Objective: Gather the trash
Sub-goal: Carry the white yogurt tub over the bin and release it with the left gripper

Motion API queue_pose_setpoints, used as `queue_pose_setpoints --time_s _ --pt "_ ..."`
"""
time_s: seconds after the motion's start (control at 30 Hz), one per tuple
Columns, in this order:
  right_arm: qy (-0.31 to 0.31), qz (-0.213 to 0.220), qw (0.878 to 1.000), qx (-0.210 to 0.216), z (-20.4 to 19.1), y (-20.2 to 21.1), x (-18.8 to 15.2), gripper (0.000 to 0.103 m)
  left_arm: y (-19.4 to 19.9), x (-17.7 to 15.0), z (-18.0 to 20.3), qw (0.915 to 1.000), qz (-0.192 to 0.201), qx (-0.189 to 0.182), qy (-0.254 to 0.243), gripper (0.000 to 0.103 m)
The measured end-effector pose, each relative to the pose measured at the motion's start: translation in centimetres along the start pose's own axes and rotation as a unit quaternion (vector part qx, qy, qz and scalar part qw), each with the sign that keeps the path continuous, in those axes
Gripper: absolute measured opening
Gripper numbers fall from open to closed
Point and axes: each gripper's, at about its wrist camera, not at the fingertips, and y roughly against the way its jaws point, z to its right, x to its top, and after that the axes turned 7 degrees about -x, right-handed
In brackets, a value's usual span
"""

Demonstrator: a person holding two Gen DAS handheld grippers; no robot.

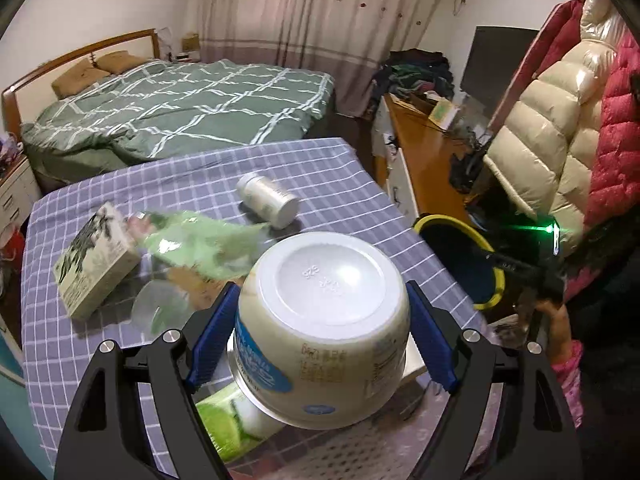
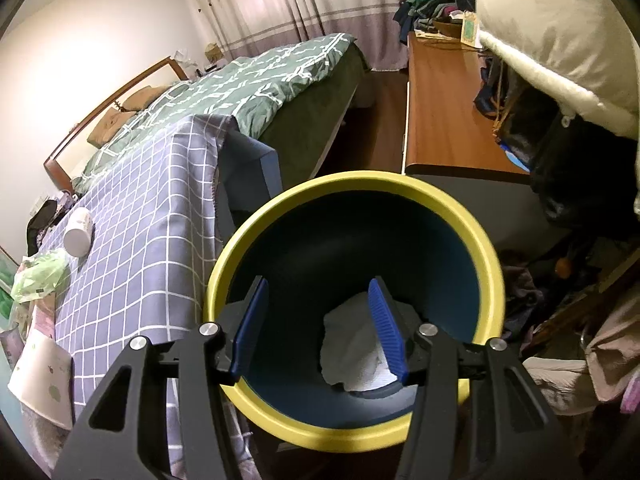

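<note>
Yogurt tub [image 1: 324, 328] — upside down, clamped between left gripper [image 1: 320, 336] pads above counter [image 1: 120, 192]. Bin [image 2: 486, 240], yellow-rimmed, containing crumpled white paper [image 2: 356, 344]; right gripper [image 2: 320, 328] half open over it, empty. Remaining on counter — white bottle [image 1: 268, 200], green bag [image 1: 192, 240], box [image 1: 96, 260].

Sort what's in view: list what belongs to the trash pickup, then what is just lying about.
Job:
left gripper, shut on yogurt tub
right gripper at yellow-rimmed bin
white bottle
green plastic bag
paper box

Lying about:
bed
puffer jackets
clothes pile
</note>
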Motion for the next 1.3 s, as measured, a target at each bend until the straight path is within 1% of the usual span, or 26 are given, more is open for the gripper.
queue_pose_setpoints --time_s 0.17,0.37,0.4,0.47,0.53,0.57,0.7,0.77,0.9,0.93,0.97,1.0,1.07,1.13,1.23,1.3 --pt "-0.011 0.009 1.000 -0.001 1.7 1.0 -0.4 0.050 -1.3 2.3 3.3 0.9994 -0.003 -0.006 -0.033 0.080" --pt "-0.020 0.024 0.999 -0.019 4.3 2.7 -1.3 0.051 -5.4 4.7 9.3 0.9965 -0.022 -0.040 -0.070 0.081" --pt "-0.020 0.027 0.999 -0.022 4.7 3.0 -1.5 0.052 -6.6 5.1 10.9 0.9952 -0.026 -0.051 -0.079 0.081" --pt "-0.021 0.030 0.999 -0.028 5.3 3.6 -1.9 0.053 -8.3 5.5 12.9 0.9936 -0.031 -0.061 -0.090 0.081" --pt "-0.023 0.033 0.999 -0.034 6.1 4.1 -2.4 0.054 -10.9 6.0 15.5 0.9909 -0.042 -0.074 -0.104 0.081" --pt "-0.024 0.035 0.998 -0.038 6.5 4.3 -2.5 0.054 -12.5 6.1 17.0 0.9893 -0.049 -0.079 -0.113 0.081" --pt "-0.031 0.037 0.998 -0.046 7.8 4.9 -3.4 0.054 -17.7 6.3 20.9 0.9838 -0.079 -0.090 -0.133 0.081" --pt "-0.031 0.036 0.998 -0.046 8.1 5.1 -3.8 0.055 -20.4 6.2 22.6 0.9816 -0.092 -0.093 -0.140 0.081" --pt "-0.025 0.032 0.998 -0.046 8.1 5.1 -4.2 0.056 -24.4 5.9 24.0 0.9819 -0.101 -0.081 -0.139 0.081" --pt "-0.025 0.031 0.998 -0.045 8.1 5.1 -4.1 0.056 -24.9 5.9 24.0 0.9822 -0.101 -0.077 -0.138 0.083" --pt "-0.024 0.031 0.998 -0.045 7.9 5.0 -4.1 0.057 -25.9 5.9 24.0 0.9833 -0.102 -0.069 -0.134 0.092" --pt "-0.025 0.031 0.998 -0.044 7.9 5.0 -4.1 0.057 -26.4 6.0 23.9 0.9846 -0.103 -0.063 -0.127 0.094" --pt "-0.025 0.031 0.998 -0.043 7.7 5.0 -4.1 0.057 -26.7 6.1 23.3 0.9865 -0.105 -0.056 -0.112 0.095" --pt "-0.024 0.033 0.998 -0.043 7.4 5.2 -4.1 0.057 -26.1 6.5 22.7 0.9882 -0.104 -0.063 -0.093 0.095" --pt "-0.020 0.038 0.998 -0.043 6.9 5.6 -4.1 0.058 -22.7 7.1 21.0 0.9906 -0.078 -0.067 -0.089 0.095" --pt "-0.015 0.040 0.998 -0.043 6.4 5.8 -4.1 0.058 -19.7 7.3 20.2 0.9927 -0.047 -0.062 -0.092 0.095"
